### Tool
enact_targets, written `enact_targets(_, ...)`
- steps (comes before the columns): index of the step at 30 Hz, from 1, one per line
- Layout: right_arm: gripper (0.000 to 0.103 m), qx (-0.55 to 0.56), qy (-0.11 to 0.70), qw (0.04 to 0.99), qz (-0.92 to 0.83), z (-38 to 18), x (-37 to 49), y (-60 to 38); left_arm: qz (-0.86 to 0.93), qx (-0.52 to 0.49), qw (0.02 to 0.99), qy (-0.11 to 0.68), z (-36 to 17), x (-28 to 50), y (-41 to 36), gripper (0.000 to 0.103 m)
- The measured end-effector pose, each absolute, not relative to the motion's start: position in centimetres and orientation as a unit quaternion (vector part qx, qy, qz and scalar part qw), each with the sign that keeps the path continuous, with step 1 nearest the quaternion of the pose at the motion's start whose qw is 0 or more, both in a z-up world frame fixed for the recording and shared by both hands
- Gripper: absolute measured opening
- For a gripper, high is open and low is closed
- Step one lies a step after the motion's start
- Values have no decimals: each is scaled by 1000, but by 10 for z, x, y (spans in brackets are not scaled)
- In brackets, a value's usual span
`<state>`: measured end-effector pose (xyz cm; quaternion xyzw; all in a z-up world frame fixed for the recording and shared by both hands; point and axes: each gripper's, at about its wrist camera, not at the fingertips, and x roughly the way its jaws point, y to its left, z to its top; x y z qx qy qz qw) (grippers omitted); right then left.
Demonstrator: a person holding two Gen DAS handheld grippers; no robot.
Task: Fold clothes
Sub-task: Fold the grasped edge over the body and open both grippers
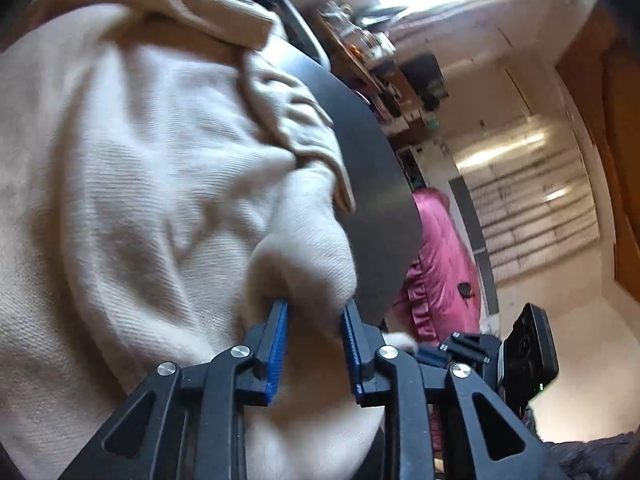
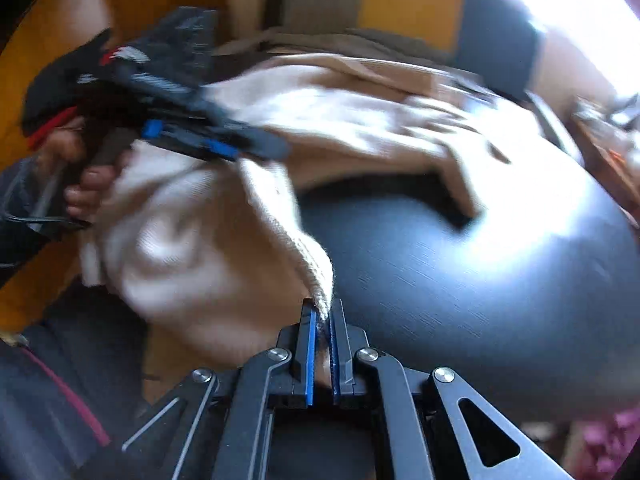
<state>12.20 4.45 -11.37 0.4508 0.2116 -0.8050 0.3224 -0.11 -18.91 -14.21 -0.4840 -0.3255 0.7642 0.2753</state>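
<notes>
A cream knitted sweater (image 1: 132, 168) fills the left of the left wrist view and lies over the round dark table (image 1: 380, 200). My left gripper (image 1: 314, 308) is shut on a thick bunched fold of it. In the right wrist view the sweater (image 2: 208, 240) stretches from the table (image 2: 460, 280) off its left edge. My right gripper (image 2: 322, 312) is shut on its ribbed edge. The left gripper (image 2: 224, 140) shows at the upper left, held by a hand, with cloth in its fingers.
A pink garment (image 1: 440, 272) hangs beyond the table edge, and it also shows in the right wrist view (image 2: 608, 436). The right gripper's body (image 1: 520, 356) is at the lower right. Cluttered shelves (image 1: 360, 52) stand far back. An orange wooden floor (image 2: 36, 292) lies left.
</notes>
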Motion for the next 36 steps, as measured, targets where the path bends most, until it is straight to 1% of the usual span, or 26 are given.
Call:
enact_targets(4,6,485,239,244,-805,-123,125,97,780,-486,249,-306,-140,9,-200,26)
enact_targets(6,6,502,241,218,-802,-131,123,109,780,-492,227,-312,-145,13,-214,26)
enact_targets(7,10,504,239,213,-802,-131,122,111,784,-494,213,-311,-148,17,-222,26)
enact_targets(8,17,505,238,207,-803,-132,120,113,788,-494,197,-310,-149,21,-231,26)
enact_targets(9,21,507,236,202,-804,-132,119,114,796,-490,178,-308,-150,26,-242,26)
enact_targets(10,33,509,235,197,-804,-133,117,116,804,-486,162,-303,-150,30,-249,27)
enact_targets(11,48,505,234,195,-808,-131,115,115,815,-480,141,-293,-148,36,-257,28)
enact_targets(13,59,484,233,200,-820,-122,110,107,834,-467,103,-274,-146,47,-271,28)
enact_targets(15,59,457,227,209,-834,-112,101,98,844,-456,87,-269,-147,57,-279,28)
enact_targets(17,62,435,188,239,-847,-101,89,83,854,-444,70,-263,-147,69,-284,28)
enact_targets(22,67,409,128,317,-846,-100,43,5,876,-428,35,-220,-150,96,-284,27)
enact_targets(23,70,404,117,332,-844,-100,34,-11,878,-429,28,-209,-151,102,-285,24)
enact_targets(24,70,398,106,347,-842,-100,24,-27,880,-430,20,-200,-152,107,-286,16)
enact_targets(26,70,419,85,358,-830,-115,-1,-53,879,-435,0,-194,-154,116,-293,13)
enact_targets(27,70,432,79,354,-826,-126,-12,-61,874,-439,-6,-209,-155,120,-301,9)
enact_targets(29,71,446,66,342,-824,-147,-31,-69,865,-444,-17,-233,-157,129,-318,2)
enact_targets(31,71,417,56,341,-841,-150,-37,-65,854,-446,-19,-266,-162,135,-335,2)
enact_targets(34,71,417,30,345,-840,-151,-46,-59,842,-462,-23,-277,-154,134,-340,1)
enact_targets(35,71,418,21,349,-839,-150,-46,-56,843,-463,-23,-275,-147,132,-340,6)
enact_targets(36,71,418,14,354,-837,-149,-46,-53,856,-446,-19,-260,-132,127,-338,15)
